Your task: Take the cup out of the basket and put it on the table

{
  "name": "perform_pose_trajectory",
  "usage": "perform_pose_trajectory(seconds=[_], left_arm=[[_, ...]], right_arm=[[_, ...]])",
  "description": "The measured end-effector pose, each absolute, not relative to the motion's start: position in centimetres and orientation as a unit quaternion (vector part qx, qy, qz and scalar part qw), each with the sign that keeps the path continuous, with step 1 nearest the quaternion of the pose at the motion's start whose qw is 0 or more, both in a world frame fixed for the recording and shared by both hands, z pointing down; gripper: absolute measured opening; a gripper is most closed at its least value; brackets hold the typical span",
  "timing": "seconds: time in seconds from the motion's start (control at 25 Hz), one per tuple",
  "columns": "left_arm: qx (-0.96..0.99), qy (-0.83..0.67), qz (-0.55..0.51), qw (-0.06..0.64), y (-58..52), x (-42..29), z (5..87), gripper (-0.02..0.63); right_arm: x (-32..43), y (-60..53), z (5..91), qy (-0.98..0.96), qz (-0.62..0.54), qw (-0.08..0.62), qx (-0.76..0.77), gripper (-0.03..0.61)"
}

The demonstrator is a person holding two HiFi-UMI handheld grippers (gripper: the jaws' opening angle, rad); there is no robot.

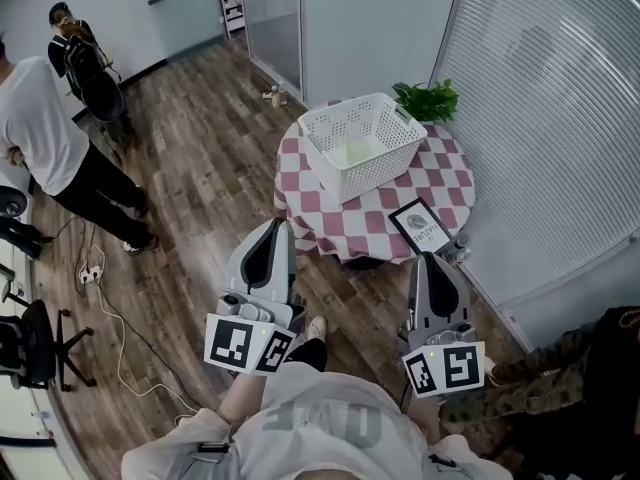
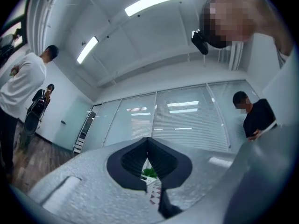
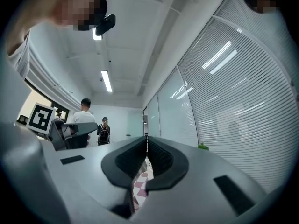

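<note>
A white lattice basket [image 1: 377,173] stands on a round table with a red-and-white chequered cloth [image 1: 452,176]. Inside the basket lies something pale green, the cup [image 1: 360,153], with little of its shape showing. My left gripper [image 1: 278,224] [image 2: 147,141] is held short of the table's near edge, its jaws shut and empty. My right gripper [image 1: 428,258] [image 3: 146,138] hangs near the table's front right edge, also shut on nothing. Through both gripper views only a sliver of chequered cloth shows between the jaws.
A green plant [image 1: 428,100] stands behind the basket, and a framed card [image 1: 421,225] lies at the table's front right. Blinds and a glass wall run close along the right. Two people [image 1: 45,138], an office chair [image 1: 35,343] and floor cables [image 1: 110,308] are at the left.
</note>
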State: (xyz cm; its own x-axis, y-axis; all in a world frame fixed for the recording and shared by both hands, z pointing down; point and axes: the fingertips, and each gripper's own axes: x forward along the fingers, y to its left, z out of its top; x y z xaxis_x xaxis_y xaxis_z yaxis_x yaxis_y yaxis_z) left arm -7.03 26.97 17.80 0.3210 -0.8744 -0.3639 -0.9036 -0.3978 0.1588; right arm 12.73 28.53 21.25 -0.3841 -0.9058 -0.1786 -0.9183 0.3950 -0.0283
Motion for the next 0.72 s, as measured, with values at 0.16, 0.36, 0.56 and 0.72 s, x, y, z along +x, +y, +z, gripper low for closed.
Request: perform_pose_trajectory(seconds=[0.16,0.36,0.56,0.72], left_arm=[[-0.809,0.562,0.168,0.044,20.1,-8.4,17.8,0.003],[-0.81,0.557,0.178,0.044,12.9,-9.9,17.6,0.003],[-0.817,0.549,0.174,0.025,7.4,-9.7,18.0,0.003],[-0.814,0.554,0.172,-0.01,4.0,-9.5,19.9,0.003]], right_arm=[[10.8,21.7,21.1,0.835,0.024,0.079,-0.545,0.011],[9.6,15.0,21.1,0.831,0.022,0.079,-0.55,0.011],[10.2,10.9,22.0,0.821,0.008,0.056,-0.568,0.011],[10.6,7.8,24.1,0.821,-0.024,0.029,-0.57,0.011]])
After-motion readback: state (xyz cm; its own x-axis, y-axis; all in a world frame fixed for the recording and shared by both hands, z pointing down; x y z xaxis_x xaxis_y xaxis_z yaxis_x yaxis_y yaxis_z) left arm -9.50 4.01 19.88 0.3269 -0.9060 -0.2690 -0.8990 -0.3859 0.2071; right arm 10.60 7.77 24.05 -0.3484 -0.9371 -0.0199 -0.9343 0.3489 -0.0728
